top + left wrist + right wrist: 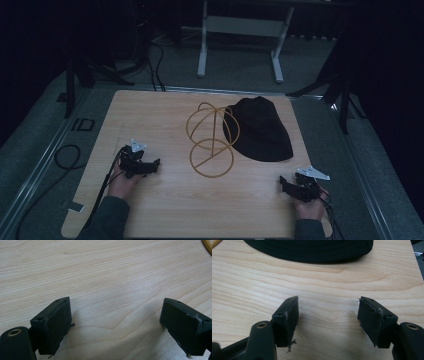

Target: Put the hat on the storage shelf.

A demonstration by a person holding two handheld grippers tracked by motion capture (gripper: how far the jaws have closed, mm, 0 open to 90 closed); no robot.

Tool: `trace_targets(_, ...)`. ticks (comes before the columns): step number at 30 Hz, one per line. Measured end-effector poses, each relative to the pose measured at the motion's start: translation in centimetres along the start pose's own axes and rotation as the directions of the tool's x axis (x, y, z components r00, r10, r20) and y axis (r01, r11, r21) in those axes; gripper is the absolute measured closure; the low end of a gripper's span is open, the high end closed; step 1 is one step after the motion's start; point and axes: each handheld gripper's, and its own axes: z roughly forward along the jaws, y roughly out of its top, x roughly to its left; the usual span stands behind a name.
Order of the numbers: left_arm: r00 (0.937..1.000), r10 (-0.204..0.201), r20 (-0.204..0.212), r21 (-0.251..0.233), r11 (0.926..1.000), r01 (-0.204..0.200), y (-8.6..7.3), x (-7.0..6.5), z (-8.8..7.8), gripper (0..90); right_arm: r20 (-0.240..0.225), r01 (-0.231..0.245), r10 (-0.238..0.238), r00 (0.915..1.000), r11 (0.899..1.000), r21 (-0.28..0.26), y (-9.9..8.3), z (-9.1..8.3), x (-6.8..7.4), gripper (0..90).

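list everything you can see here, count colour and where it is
hat: 1, black, far right part of the table, beside the wire stand
wire stand: 1, gold rings and rod, middle of the table
table: 1, light wood, under everything
frame legs: 1 set, white, on the floor beyond the table
cable: 1, black, looped on the floor left of the table
left gripper: 1, black, near left, jaws open over bare wood
right gripper: 1, black, near right, jaws open, facing the hat
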Motion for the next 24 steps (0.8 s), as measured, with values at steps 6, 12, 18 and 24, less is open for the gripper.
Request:
trace_targets(6,1.0,0.0,0.0,0.0,1.0,0.0,0.0,0.0,0.0,10.7,0.006,-0.006,0.006,1.0,1.0,-0.001,0.0,0.01,0.06,33.5)
trace_targets(12,1.0,0.0,0.0,0.0,1.0,0.0,0.0,0.0,0.0,10.7,0.015,-0.011,0.011,0.9998,1.0,-0.001,-0.02,-0.01,0.16,33.3)
trace_targets(18,1.0,0.0,0.0,0.0,1.0,0.0,0.0,0.0,0.0,10.7,-0.015,0.013,-0.012,0.9998,1.0,0.022,0.2,-0.1,-0.2,33.6)
trace_targets(24,1.0,0.0,0.0,0.0,1.0,0.0,0.0,0.0,0.0,10.7,-0.053,0.049,-0.045,0.9976,0.997,0.064,0.68,-0.21,-0.74,36.5)
